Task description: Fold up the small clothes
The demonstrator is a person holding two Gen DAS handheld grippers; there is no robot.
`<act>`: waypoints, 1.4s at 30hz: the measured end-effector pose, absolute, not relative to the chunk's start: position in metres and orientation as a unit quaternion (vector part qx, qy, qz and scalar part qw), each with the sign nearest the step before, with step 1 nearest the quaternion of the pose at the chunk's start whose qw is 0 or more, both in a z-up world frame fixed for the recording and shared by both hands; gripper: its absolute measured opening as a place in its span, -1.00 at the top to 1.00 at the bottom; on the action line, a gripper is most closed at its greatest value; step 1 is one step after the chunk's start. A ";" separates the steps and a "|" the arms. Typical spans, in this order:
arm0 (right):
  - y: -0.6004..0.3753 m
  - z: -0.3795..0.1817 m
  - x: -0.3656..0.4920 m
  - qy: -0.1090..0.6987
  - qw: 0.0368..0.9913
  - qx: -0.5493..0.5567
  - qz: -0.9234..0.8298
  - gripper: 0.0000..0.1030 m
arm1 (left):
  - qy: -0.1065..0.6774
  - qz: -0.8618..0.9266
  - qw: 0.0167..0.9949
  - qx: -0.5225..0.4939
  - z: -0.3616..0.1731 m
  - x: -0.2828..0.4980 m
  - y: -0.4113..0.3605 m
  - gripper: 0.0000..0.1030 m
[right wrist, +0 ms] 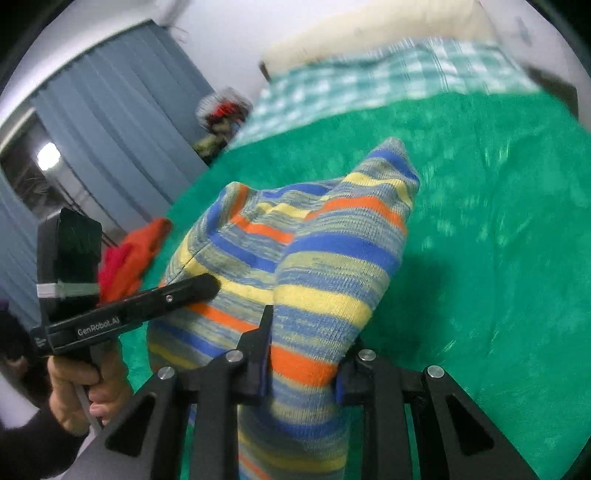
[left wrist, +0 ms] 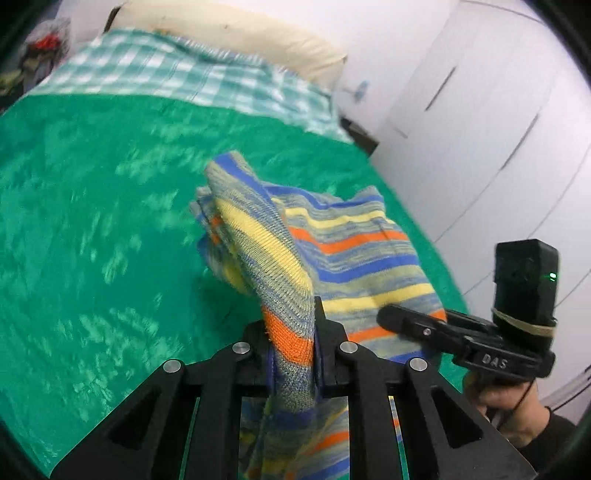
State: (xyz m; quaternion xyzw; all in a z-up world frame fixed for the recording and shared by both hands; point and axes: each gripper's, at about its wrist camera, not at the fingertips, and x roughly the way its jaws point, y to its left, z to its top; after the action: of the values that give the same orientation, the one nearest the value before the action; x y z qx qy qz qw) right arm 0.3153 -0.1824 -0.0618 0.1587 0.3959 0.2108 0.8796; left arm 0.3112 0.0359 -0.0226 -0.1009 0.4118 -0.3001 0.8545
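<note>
Clearly the bed (left wrist: 92,221), covered with a green blanket, fills most of both views and serves as the soft flat place for folding; a checked sheet (left wrist: 177,74) and a pale pillow (left wrist: 240,33) lie at its far end, in the upper part of the frame. Above the blanket, in the centre of each view, hangs the striped knit garment (right wrist: 332,258), raised between the two tools, probably so it can hang straight before it is laid down. The left gripper (left wrist: 291,347) is closed on one bunched edge of it, and the right gripper (right wrist: 303,354) clamps another edge, so the cloth stays spread between them. A small red cloth (right wrist: 129,258) lies at the left of the right wrist view, near the bed's edge, perhaps waiting for its turn.
</note>
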 end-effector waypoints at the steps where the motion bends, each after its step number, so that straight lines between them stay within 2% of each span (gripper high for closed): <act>1: -0.186 -0.055 0.315 0.396 0.878 0.163 0.213 0.50 | 0.413 -0.299 0.854 -0.102 -0.020 0.310 0.032 0.61; 3: -0.197 -0.058 0.320 0.405 0.870 0.191 0.206 0.39 | 0.435 -0.281 0.851 -0.090 -0.037 0.315 0.023 -0.11; 4: -0.206 -0.070 0.323 0.423 0.861 0.203 0.193 0.12 | 0.457 -0.251 0.851 -0.062 -0.059 0.325 0.015 -0.65; 5: -0.214 -0.078 0.320 0.443 0.856 0.200 0.178 -0.40 | 0.471 -0.207 0.857 -0.034 -0.080 0.326 0.013 -0.49; 6: -0.222 -0.097 0.315 0.474 0.855 0.165 0.134 -0.54 | 0.487 -0.153 0.860 0.011 -0.103 0.315 0.017 -0.39; 7: -0.229 -0.109 0.302 0.493 0.858 0.119 0.085 -0.55 | 0.496 -0.140 0.856 0.036 -0.113 0.303 0.020 -0.25; 8: -0.237 -0.115 0.285 0.502 0.858 0.091 0.058 -0.55 | 0.498 -0.140 0.854 0.055 -0.122 0.284 0.027 -0.25; 9: -0.245 -0.123 0.264 0.506 0.858 0.081 0.046 -0.55 | 0.493 -0.138 0.856 0.067 -0.126 0.265 0.034 -0.27; 10: -0.250 -0.126 0.241 0.508 0.857 0.080 0.038 -0.59 | 0.485 -0.126 0.861 0.085 -0.128 0.240 0.040 -0.41; 11: -0.252 -0.129 0.221 0.512 0.855 0.078 0.025 -0.66 | 0.477 -0.114 0.865 0.102 -0.128 0.219 0.042 -0.58; 12: -0.253 -0.130 0.205 0.514 0.855 0.074 0.014 -0.81 | 0.464 -0.100 0.871 0.125 -0.123 0.192 0.041 -0.65; 13: -0.250 -0.130 0.184 0.513 0.856 0.065 0.002 -0.87 | 0.455 -0.091 0.875 0.136 -0.118 0.179 0.040 -0.79; 14: -0.244 -0.128 0.163 0.508 0.859 0.055 -0.003 -0.87 | 0.440 -0.078 0.883 0.147 -0.111 0.160 0.037 -0.94; 15: -0.241 -0.125 0.153 0.504 0.862 0.048 -0.005 -0.88 | 0.429 -0.067 0.889 0.147 -0.101 0.144 0.032 -0.98; 24: -0.197 -0.059 0.073 0.452 0.891 0.033 -0.032 -0.90 | 0.413 -0.021 0.907 0.079 -0.033 0.101 0.030 -0.98; 32: -0.168 -0.009 0.047 0.428 0.903 0.012 -0.030 -0.90 | 0.437 -0.020 0.897 0.062 -0.016 0.080 0.036 -0.99; 42: -0.139 0.012 0.034 0.436 0.899 -0.017 -0.031 -0.90 | 0.438 -0.030 0.896 0.069 0.002 0.068 0.037 -0.99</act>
State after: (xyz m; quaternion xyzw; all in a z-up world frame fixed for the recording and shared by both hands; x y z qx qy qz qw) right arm 0.0337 -0.1395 0.0123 -0.0169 0.4361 -0.0306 0.8992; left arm 0.0676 0.0371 0.0020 0.0686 0.4376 -0.0297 0.8960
